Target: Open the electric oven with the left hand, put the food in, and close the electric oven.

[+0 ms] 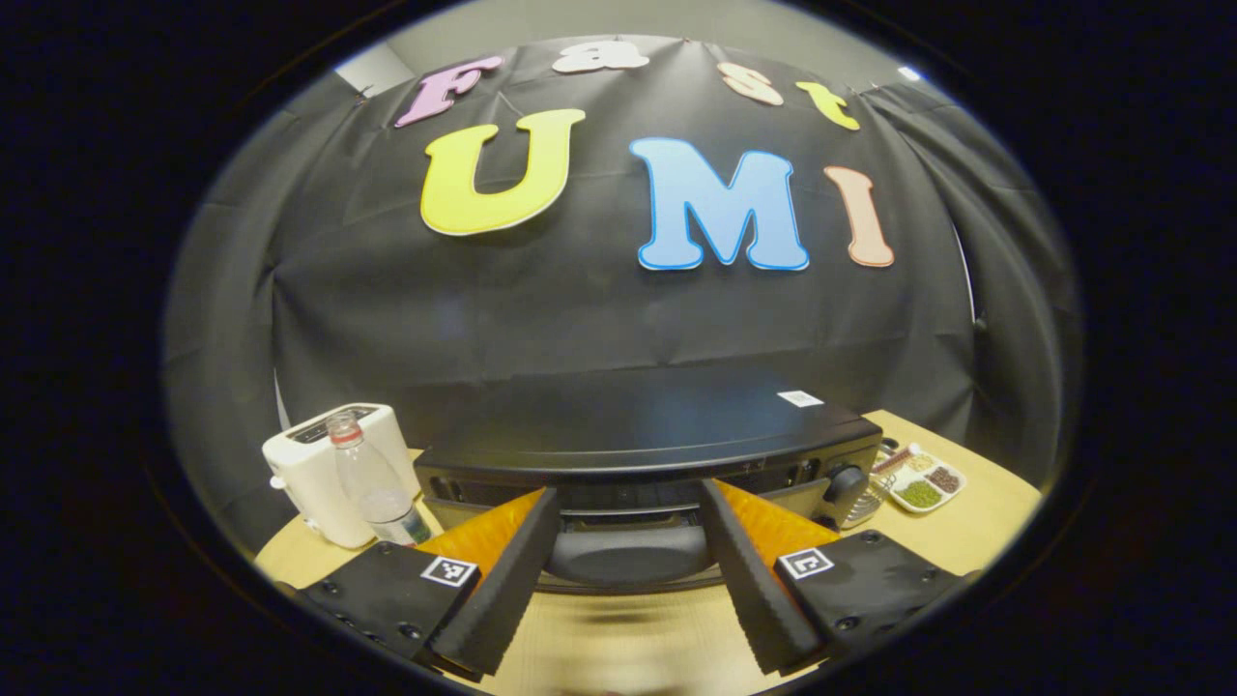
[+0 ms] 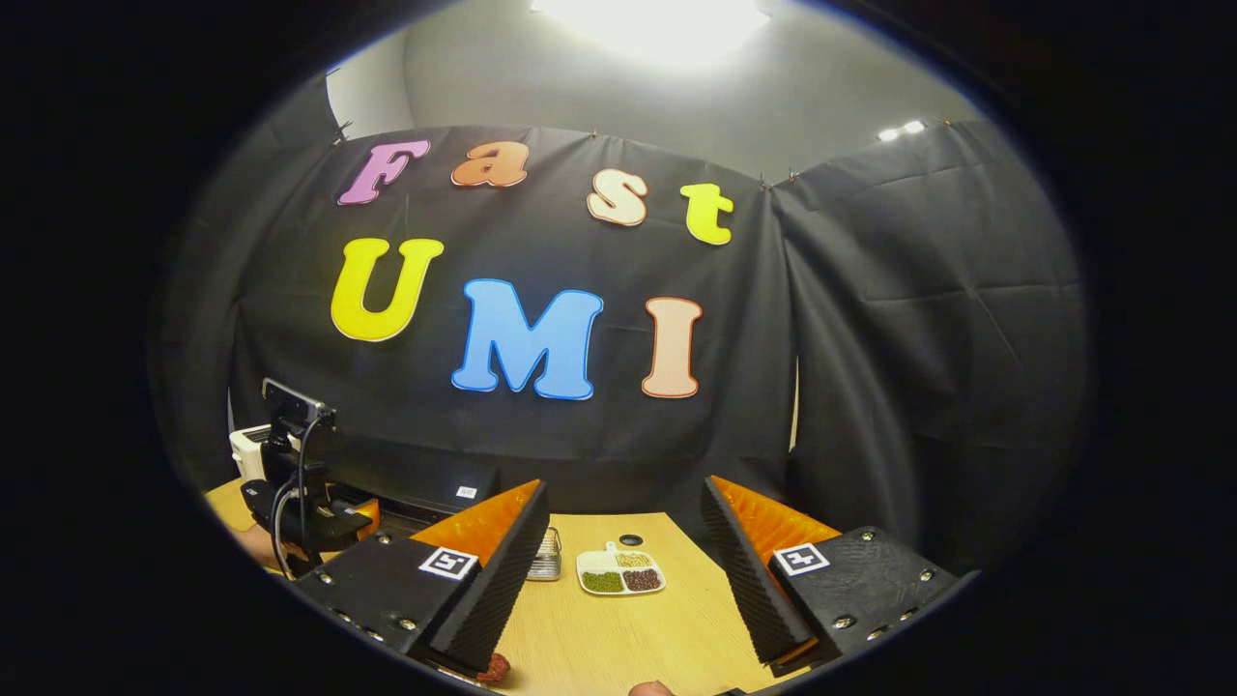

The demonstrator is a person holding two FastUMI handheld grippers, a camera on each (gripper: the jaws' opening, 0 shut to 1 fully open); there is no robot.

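Oven: a black oven (image 1: 647, 440) sits on a wooden table (image 1: 976, 512) in front of the booth's dark wall. In the left gripper view it is dead ahead and close. Its door handle (image 1: 626, 553) lies between the two fingers.
Door: it looks closed, though the front is mostly hidden behind the fingers, so this is a judgement.
Left gripper: the left gripper (image 1: 626, 619) has its jaws spread wide on either side of the handle, pinching nothing. In the right gripper view it appears at the far left, near the oven.
Right gripper: the right gripper (image 2: 618, 604) hangs over bare table, jaws spread, holding nothing.
Food: a small reddish lump, possibly the food (image 2: 496, 667), lies on the table beside this gripper's left finger. It is too cut off to identify.
Other things: a white toaster (image 1: 329, 469) and a clear bottle (image 1: 372, 483) stand left of the oven. A divided dish (image 2: 620, 571) of beans lies to the oven's right.
Progress: nothing looks done yet. Gripping the handle, opening, loading the food and closing all remain.
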